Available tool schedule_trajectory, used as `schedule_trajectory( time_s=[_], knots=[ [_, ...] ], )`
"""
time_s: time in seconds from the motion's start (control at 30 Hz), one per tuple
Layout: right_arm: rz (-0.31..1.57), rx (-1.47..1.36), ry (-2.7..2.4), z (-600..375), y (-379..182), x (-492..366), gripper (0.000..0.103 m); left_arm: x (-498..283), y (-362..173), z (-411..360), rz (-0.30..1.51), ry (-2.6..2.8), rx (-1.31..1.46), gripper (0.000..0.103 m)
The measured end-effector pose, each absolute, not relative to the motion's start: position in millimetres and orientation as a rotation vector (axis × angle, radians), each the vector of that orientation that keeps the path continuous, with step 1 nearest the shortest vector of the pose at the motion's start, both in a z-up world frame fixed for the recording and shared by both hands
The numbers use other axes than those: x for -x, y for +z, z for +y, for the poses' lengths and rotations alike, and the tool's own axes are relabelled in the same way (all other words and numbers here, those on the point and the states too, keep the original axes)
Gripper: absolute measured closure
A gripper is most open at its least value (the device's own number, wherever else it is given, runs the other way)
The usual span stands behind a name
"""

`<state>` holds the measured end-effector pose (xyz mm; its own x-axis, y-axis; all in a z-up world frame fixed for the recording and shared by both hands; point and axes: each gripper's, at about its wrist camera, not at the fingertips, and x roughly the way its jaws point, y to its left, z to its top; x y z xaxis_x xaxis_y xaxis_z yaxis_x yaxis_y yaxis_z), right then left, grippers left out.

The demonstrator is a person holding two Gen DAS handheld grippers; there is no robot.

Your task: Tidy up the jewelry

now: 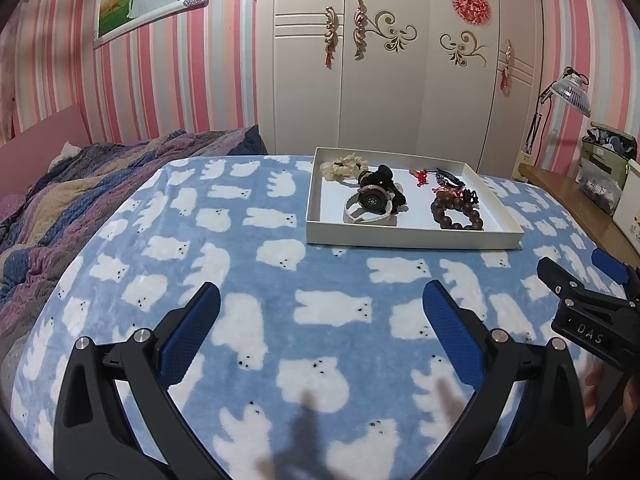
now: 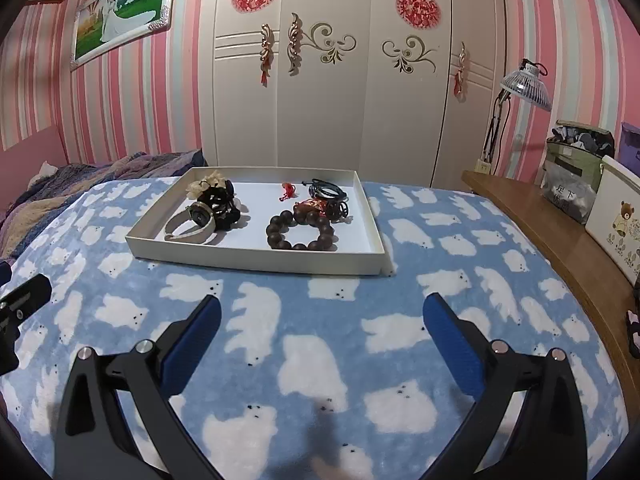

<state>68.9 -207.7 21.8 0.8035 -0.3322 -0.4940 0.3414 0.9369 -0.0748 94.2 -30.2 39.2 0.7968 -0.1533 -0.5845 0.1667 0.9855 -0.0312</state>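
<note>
A shallow white tray [image 1: 412,239] [image 2: 256,261] sits on the blue bear-print blanket. In it lie a watch with a pale strap [image 1: 370,202] [image 2: 198,220], a dark wooden bead bracelet [image 1: 456,214] [image 2: 302,232], a cream scrunchie [image 1: 342,166] [image 2: 202,186], a black scrunchie [image 1: 382,178] [image 2: 224,204], a small red charm [image 1: 420,176] [image 2: 287,191] and black cords [image 1: 450,178] [image 2: 328,190]. My left gripper [image 1: 320,304] is open and empty, above the blanket short of the tray. My right gripper [image 2: 320,308] is open and empty too, and its tip shows in the left wrist view [image 1: 588,300].
A wooden ledge [image 2: 560,236] runs along the right with a bag [image 2: 576,168] and a bear-print box [image 2: 616,216]. A desk lamp [image 2: 524,84] stands behind it. A rumpled striped quilt [image 1: 60,208] lies at left. A white wardrobe [image 2: 340,80] stands behind.
</note>
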Motion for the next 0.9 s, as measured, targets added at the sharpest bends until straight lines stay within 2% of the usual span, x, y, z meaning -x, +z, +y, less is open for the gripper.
schedule_trajectory(
  time_s=[0.9],
  knots=[
    [0.518, -0.011, -0.371, -207.1, 25.0, -64.6, 0.002, -94.2, 37.3, -33.9, 0.622, -0.168, -0.042, 0.003]
  ],
)
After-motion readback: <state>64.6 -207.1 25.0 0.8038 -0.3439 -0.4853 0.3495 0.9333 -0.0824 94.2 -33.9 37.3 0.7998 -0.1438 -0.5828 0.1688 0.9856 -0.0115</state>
